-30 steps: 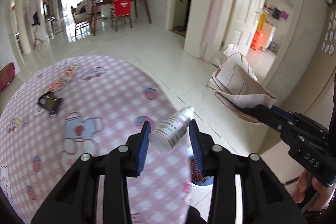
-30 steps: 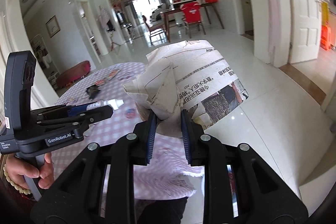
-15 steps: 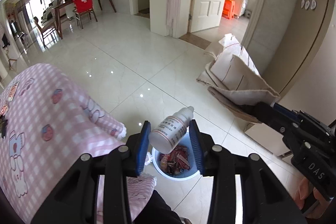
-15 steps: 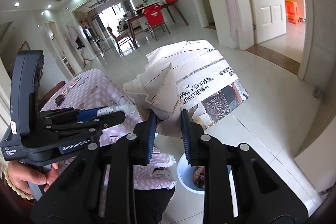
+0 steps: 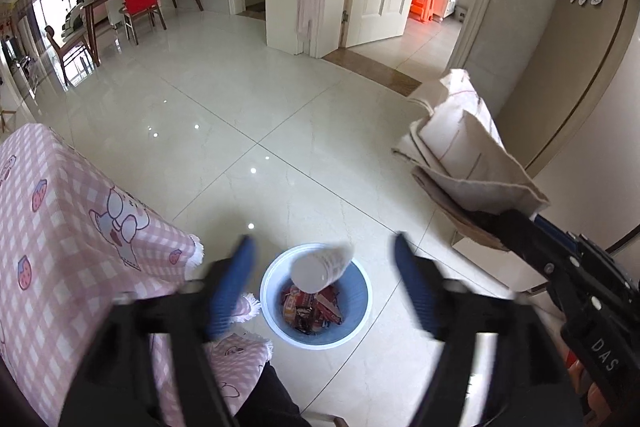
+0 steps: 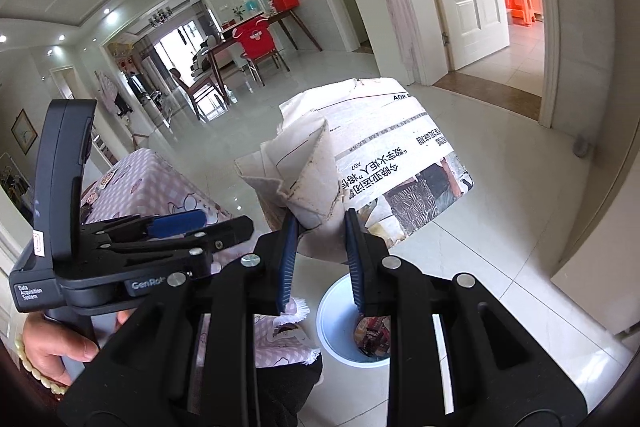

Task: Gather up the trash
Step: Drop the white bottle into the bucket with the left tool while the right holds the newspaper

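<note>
Left gripper (image 5: 322, 273) has its blue pads spread wide with nothing between them; we hold it over the bin (image 5: 352, 327) so what leaves it goes straight down. Small white bottle (image 5: 320, 269) is loose in the gap, blurred, touching neither pad, right above the bin mouth, so we judge it is mid-drop. Bin sits on the tiled floor (image 5: 240, 131) just beside the corner of the pink checked tablecloth (image 5: 60, 227), close enough that we can reach it from the table. It holds red wrappers (image 5: 312, 311) at the bottom.

Right gripper (image 6: 319, 251) is clamped on a folded newspaper (image 6: 400, 163), pinching a crumpled fold near its lower edge so most of the sheet sticks up and forward. We hold it high and a bit to the right of the bin, likely to keep it clear of the left drop. In the right wrist view the bin rim shows below the pads. Next move, as we judge it: bring the paper over the opening and let go. The paper looks wider than the bin mouth, so it could catch on the rim.
</note>
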`<state>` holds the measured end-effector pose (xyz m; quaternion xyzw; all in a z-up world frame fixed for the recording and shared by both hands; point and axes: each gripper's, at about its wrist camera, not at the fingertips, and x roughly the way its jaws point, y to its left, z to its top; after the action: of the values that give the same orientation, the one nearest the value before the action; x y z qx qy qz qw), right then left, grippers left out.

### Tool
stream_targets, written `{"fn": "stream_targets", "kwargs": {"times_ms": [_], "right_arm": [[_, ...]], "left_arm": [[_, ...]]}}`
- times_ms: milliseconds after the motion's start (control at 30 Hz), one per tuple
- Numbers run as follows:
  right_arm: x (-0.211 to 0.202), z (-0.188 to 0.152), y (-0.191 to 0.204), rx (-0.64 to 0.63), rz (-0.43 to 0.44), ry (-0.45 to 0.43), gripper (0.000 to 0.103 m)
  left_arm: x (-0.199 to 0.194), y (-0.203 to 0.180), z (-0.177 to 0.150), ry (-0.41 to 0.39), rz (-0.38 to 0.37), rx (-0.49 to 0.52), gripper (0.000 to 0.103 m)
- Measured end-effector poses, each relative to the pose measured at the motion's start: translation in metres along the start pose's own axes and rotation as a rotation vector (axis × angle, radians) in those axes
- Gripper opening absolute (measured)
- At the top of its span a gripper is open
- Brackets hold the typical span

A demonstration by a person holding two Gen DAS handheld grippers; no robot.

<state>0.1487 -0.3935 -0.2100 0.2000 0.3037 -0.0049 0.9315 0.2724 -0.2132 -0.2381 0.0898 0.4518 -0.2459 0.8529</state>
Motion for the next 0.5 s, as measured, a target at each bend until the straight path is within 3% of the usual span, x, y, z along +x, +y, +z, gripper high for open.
{"fn": "stream_targets", "kwargs": {"times_ms": [500], "right_arm": [[0.009,-0.004,0.014,-0.016,0.014,0.035,0.023]], "left_arm": [[-0.015,0.01,-0.004,-0.018,0.052,-0.008,0.079]]}}
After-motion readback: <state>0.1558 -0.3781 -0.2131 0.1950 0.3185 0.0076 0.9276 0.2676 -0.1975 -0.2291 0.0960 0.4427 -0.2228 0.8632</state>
